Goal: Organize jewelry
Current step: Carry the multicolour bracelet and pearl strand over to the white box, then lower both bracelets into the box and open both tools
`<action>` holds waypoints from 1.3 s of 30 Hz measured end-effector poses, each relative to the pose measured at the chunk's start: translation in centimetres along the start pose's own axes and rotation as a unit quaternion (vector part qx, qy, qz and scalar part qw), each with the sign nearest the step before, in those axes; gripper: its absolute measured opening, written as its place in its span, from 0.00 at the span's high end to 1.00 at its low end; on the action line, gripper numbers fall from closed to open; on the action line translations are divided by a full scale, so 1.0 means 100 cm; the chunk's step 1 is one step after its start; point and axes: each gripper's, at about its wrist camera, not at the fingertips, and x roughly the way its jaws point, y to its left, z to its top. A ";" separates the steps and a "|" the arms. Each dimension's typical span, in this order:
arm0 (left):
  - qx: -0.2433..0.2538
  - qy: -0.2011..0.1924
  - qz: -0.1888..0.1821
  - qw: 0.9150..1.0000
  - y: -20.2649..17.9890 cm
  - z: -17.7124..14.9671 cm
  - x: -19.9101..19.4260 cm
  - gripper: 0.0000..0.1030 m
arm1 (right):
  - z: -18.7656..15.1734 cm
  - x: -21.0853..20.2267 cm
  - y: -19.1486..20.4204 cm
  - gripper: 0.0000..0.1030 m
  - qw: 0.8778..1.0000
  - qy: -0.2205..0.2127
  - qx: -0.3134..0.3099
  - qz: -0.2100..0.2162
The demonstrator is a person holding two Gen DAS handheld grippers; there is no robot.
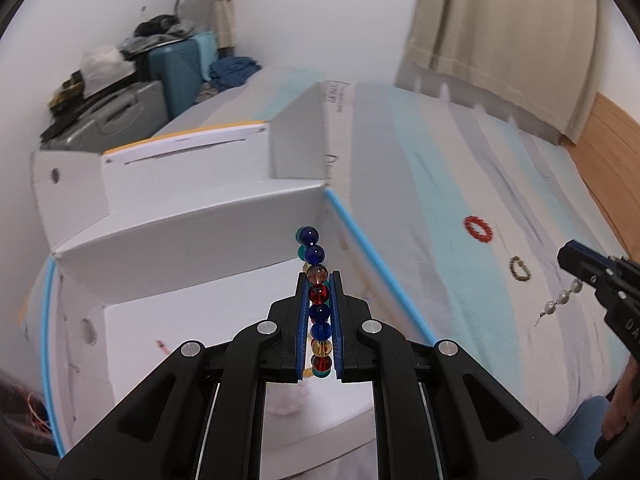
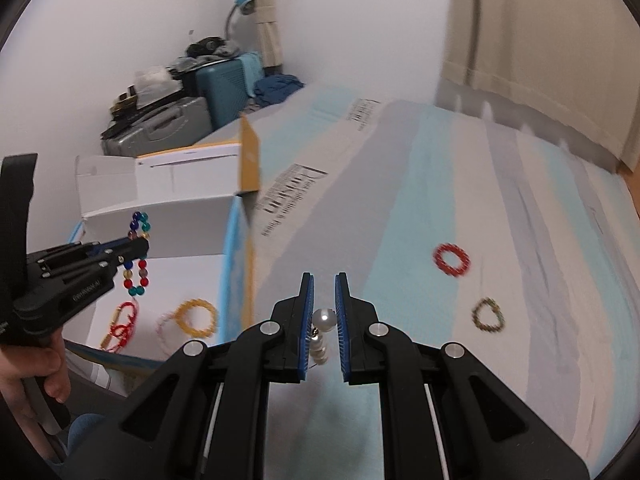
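My left gripper [image 1: 319,276] is shut on a bracelet of blue, red and amber glass beads [image 1: 316,292] and holds it above the open white box [image 1: 192,320]. It also shows in the right wrist view [image 2: 138,254], with the bracelet [image 2: 138,280] hanging over the box. My right gripper [image 2: 324,278] is shut on a pearl strand [image 2: 323,320] above the bed; in the left wrist view the pearls [image 1: 562,300] dangle from it. A red bracelet [image 2: 451,260] and an olive beaded bracelet [image 2: 488,314] lie on the bed.
Inside the box lie a yellow bead bracelet [image 2: 196,316], a pale pink one [image 2: 166,330] and a red cord charm [image 2: 122,326]. The box flaps [image 1: 296,136] stand up. The striped sheet [image 2: 400,200] spreads right. Suitcases [image 2: 192,104] stand by the far wall.
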 end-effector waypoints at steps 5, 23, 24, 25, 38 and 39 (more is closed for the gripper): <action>-0.023 0.004 0.013 1.000 0.032 -0.005 -0.004 0.92 | 0.016 0.005 0.033 0.90 1.000 -0.007 -0.024 0.018; -0.096 0.041 0.067 0.992 0.115 -0.023 0.003 0.92 | 0.031 0.048 0.147 0.90 0.991 0.012 -0.092 0.092; -0.097 0.044 0.069 0.992 0.117 -0.024 0.004 0.92 | 0.029 0.053 0.150 0.90 0.991 0.018 -0.093 0.095; -0.100 0.049 0.075 0.991 0.118 -0.025 0.005 0.92 | 0.027 0.059 0.152 0.90 0.991 0.023 -0.093 0.097; -0.114 0.091 0.082 0.986 0.126 -0.038 0.031 0.91 | 0.000 0.107 0.168 0.90 0.985 0.089 -0.105 0.100; -0.115 0.093 0.084 0.985 0.127 -0.039 0.031 0.91 | 0.000 0.109 0.167 0.90 0.985 0.092 -0.104 0.100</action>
